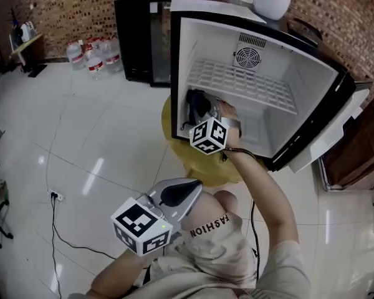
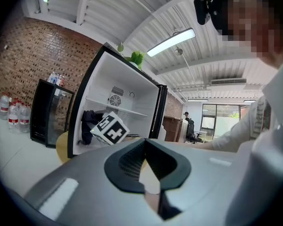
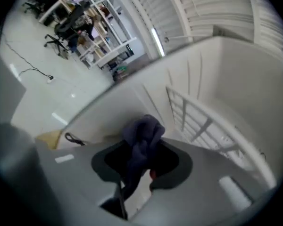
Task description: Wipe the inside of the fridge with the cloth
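Cloth [image 3: 142,134] was clamped in the right hand-held gripper [image 3: 136,173], low inside the open fridge [image 1: 318,86] beneath its wire shelf [image 1: 243,83] (dark, bunched up); left hand-held gripper [image 2: 146,161] sat closed and empty, outside.

The fridge [image 1: 315,83] is showing white walls inside a black frame. The cloth [image 3: 142,128] is looking dark blue-grey. The left tool [image 2: 145,149] and right tool [image 3: 139,160] are bearing grey shells and black-and-white marker cubes.

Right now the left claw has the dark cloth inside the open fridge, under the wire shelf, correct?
No. The right claw has the dark cloth inside the open fridge, under the wire shelf; the right gripper view shows it pinched there.
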Tool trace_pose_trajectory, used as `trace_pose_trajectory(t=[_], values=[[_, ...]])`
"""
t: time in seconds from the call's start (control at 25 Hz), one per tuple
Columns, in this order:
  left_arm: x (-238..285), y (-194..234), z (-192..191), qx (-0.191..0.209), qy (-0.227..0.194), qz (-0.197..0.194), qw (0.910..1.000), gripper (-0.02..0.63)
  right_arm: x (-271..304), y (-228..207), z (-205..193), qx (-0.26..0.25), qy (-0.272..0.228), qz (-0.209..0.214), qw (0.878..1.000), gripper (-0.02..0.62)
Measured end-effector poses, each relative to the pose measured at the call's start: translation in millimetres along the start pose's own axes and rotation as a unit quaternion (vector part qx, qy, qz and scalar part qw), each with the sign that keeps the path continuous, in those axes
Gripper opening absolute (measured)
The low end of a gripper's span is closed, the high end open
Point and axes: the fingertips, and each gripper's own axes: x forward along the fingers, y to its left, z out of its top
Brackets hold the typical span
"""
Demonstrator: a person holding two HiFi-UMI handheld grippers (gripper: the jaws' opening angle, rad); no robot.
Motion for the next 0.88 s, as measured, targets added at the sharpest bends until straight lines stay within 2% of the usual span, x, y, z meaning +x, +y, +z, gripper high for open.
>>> trace_pose_trajectory(t=[0.12, 0.24, 0.32, 0.4, 0.52, 0.64, 0.68, 0.76, 0.88], values=[[6, -14, -3, 0.002, 0.006, -0.017, 0.9998, 0.0, 37, -11, -72, -0.03, 0.103, -0.001, 0.994, 0.109], [1, -1, -1, 0.008, 0.0, 0.006, 1.0, 0.0, 66, -9, -84, -0.06, 0.145, 0.024, 0.987, 0.109], [-2, 10, -1, 0.007, -0.002, 0.02, 0.9998, 0.0, 78, 4, -73, -0.066, 0.132, 0.057, 0.987, 0.109], [-4, 15, 1, 0.007, -0.005, 0.028, 0.9996, 0.0, 69, 21, -54, -0.033, 0.108, 0.092, 0.989, 0.109], [-6, 12, 4, 0.013, -0.005, 0.025, 0.9996, 0.0, 19, 42, -20, 0.051, 0.066, 0.134, 0.987, 0.109], [-1, 10, 0, 0.015, -0.002, 0.018, 0.9997, 0.0, -32, 59, 11, 0.059, 0.008, 0.169, 0.984, 0.109], [1, 11, -2, 0.015, -0.001, 0.019, 0.9997, 0.0, -36, 61, 13, 0.049, -0.005, 0.171, 0.984, 0.109], [3, 14, -5, 0.018, 0.002, 0.023, 0.9996, 0.0, -21, 54, 0, 0.027, 0.004, 0.14, 0.99, 0.109], [-2, 13, -4, 0.022, 0.002, 0.029, 0.9993, 0.0, 26, 27, -40, -0.02, 0.077, 0.066, 0.995, 0.109]])
